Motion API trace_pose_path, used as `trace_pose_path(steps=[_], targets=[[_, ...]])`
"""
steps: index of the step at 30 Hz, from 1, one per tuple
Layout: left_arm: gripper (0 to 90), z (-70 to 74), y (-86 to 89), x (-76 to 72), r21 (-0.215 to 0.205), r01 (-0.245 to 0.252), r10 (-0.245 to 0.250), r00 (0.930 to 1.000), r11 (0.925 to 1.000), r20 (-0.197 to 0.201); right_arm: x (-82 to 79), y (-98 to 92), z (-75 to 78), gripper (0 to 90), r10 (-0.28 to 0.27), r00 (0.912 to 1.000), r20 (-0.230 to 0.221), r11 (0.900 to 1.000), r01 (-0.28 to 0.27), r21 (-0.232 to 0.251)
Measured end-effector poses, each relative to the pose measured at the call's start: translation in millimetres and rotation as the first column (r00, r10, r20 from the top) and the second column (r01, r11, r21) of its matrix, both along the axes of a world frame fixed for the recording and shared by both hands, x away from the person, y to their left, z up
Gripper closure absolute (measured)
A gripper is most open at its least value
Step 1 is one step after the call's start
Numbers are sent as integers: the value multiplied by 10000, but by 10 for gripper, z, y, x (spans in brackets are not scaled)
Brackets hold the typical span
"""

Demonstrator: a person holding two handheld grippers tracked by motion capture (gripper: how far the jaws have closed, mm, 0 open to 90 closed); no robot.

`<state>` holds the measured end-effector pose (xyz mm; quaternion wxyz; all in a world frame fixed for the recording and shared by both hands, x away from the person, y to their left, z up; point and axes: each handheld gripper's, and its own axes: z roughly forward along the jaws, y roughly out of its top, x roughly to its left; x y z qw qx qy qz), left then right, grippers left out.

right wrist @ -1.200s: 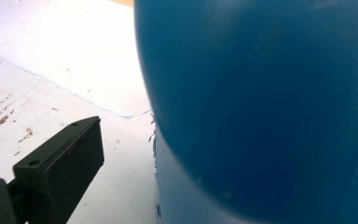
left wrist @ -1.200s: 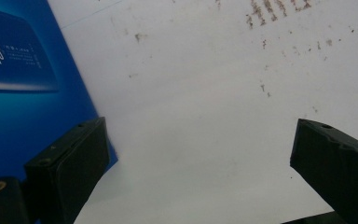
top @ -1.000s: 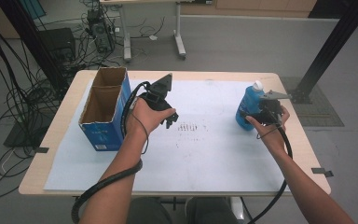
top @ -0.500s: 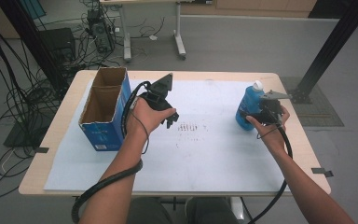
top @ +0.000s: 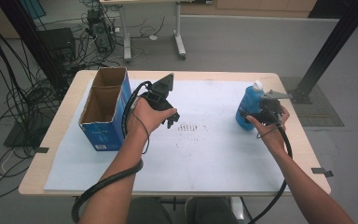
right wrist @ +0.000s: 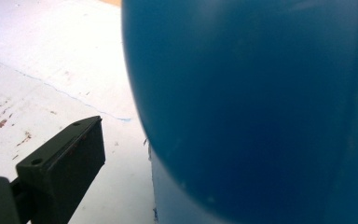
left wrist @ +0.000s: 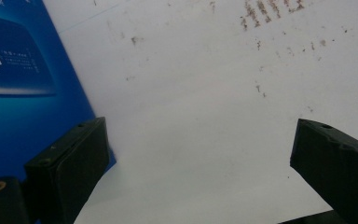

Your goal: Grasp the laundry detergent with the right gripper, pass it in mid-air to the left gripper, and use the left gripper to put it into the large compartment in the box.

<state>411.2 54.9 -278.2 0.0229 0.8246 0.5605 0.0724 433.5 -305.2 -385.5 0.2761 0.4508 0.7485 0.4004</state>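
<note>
A white sheet covers most of the wooden table. A patch of brown smudges marks the sheet near its middle. Beyond the table's far edge stand the legs of another desk, with a tangle of cables and boxes on the grey floor to its left. A black post slants up past the table's far right corner.

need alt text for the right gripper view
A dark blue rounded plastic bottle sits very close to the camera, standing on a white scuffed table sheet. One black jaw of the right gripper rises at lower left, apart from the bottle.
</note>
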Motion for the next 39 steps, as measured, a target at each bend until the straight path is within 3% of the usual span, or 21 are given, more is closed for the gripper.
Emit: trace_pose_path(steps=[26,39], targets=[[52,-12,-8,-12,-18,86,-86,10000,10000,-5,20,-6,-30,30,-99,9999,-77,9999,100,83],[53,-22,12,-14,-8,58,-58,10000,10000,-9,44,-5,-62,143,-76,9999,-147,10000,76,-5]])
